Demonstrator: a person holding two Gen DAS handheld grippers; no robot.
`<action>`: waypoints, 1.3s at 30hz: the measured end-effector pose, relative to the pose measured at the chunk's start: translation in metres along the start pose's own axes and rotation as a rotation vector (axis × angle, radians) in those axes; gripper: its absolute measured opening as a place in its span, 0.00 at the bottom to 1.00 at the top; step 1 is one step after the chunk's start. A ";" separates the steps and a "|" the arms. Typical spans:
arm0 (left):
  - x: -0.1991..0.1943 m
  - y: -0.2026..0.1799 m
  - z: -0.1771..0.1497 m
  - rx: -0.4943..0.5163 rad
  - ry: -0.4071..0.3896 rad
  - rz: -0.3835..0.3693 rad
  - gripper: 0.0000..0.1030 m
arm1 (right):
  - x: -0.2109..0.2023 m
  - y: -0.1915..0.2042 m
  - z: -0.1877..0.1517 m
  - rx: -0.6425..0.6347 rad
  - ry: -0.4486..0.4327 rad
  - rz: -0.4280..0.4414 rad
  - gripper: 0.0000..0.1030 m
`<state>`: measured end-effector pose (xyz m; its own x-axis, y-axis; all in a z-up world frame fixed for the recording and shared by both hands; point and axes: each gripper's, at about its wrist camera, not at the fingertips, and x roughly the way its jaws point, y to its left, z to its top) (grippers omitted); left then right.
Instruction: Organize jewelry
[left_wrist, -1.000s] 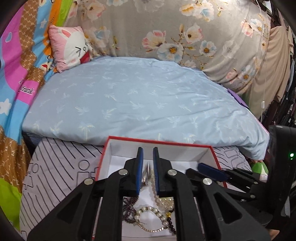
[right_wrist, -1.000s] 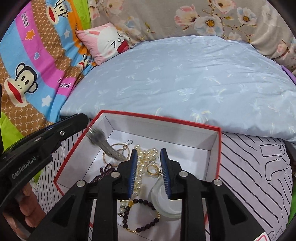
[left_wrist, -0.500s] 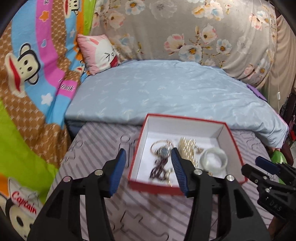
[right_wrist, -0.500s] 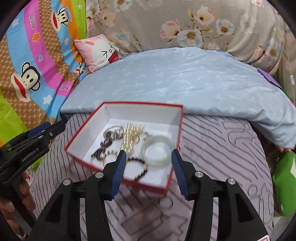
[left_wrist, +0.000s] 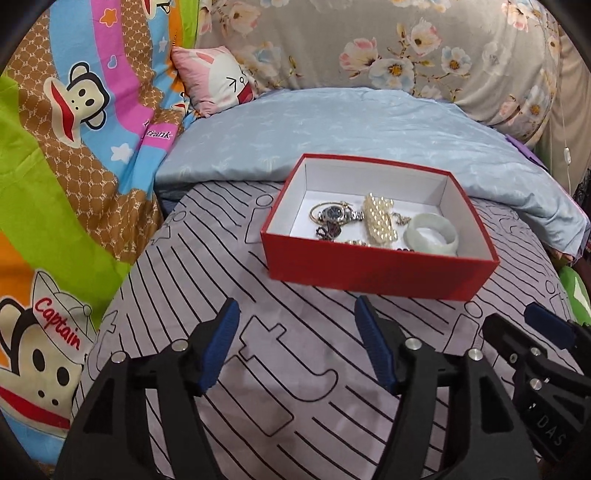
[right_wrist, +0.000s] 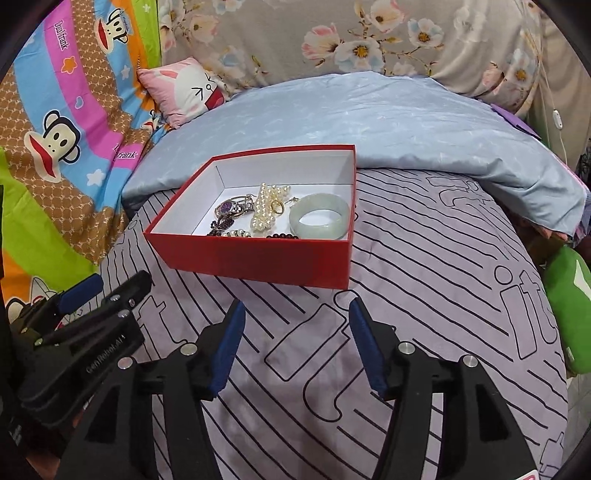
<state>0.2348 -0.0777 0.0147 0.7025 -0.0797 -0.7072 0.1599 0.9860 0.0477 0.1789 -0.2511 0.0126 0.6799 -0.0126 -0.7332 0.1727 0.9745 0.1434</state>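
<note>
A red box (left_wrist: 376, 271) with a white inside sits on the purple striped cloth; it also shows in the right wrist view (right_wrist: 258, 260). Inside lie a watch (left_wrist: 334, 213), a pearl string (left_wrist: 380, 223), a pale jade bangle (left_wrist: 432, 234), dark beads (left_wrist: 328, 232) and a gold ring (right_wrist: 277, 207). My left gripper (left_wrist: 295, 330) is open and empty, well in front of the box. My right gripper (right_wrist: 297, 326) is open and empty, also in front of the box. Each gripper shows at the edge of the other's view.
The purple striped cloth (left_wrist: 295, 369) covers the surface under both grippers. A light blue quilt (left_wrist: 351, 122) lies behind the box. A pink pillow (left_wrist: 214, 79) and a cartoon monkey blanket (left_wrist: 74, 147) are at the left. A green item (right_wrist: 569, 295) lies at the right.
Both grippers have pulled back from inside the box to well in front of it and have opened wide. The watch now lies in the box.
</note>
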 end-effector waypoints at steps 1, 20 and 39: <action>0.000 -0.001 -0.001 -0.004 0.004 -0.002 0.63 | -0.002 0.001 -0.001 -0.002 -0.009 -0.013 0.63; 0.003 -0.002 -0.002 -0.028 0.015 0.039 0.64 | 0.003 0.010 -0.002 0.010 -0.021 -0.070 0.65; 0.013 0.007 0.004 -0.092 -0.001 0.088 0.91 | 0.018 0.001 0.005 0.060 -0.029 -0.107 0.75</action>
<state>0.2484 -0.0730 0.0086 0.7117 0.0080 -0.7025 0.0330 0.9985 0.0448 0.1950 -0.2511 0.0027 0.6751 -0.1232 -0.7274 0.2869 0.9522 0.1050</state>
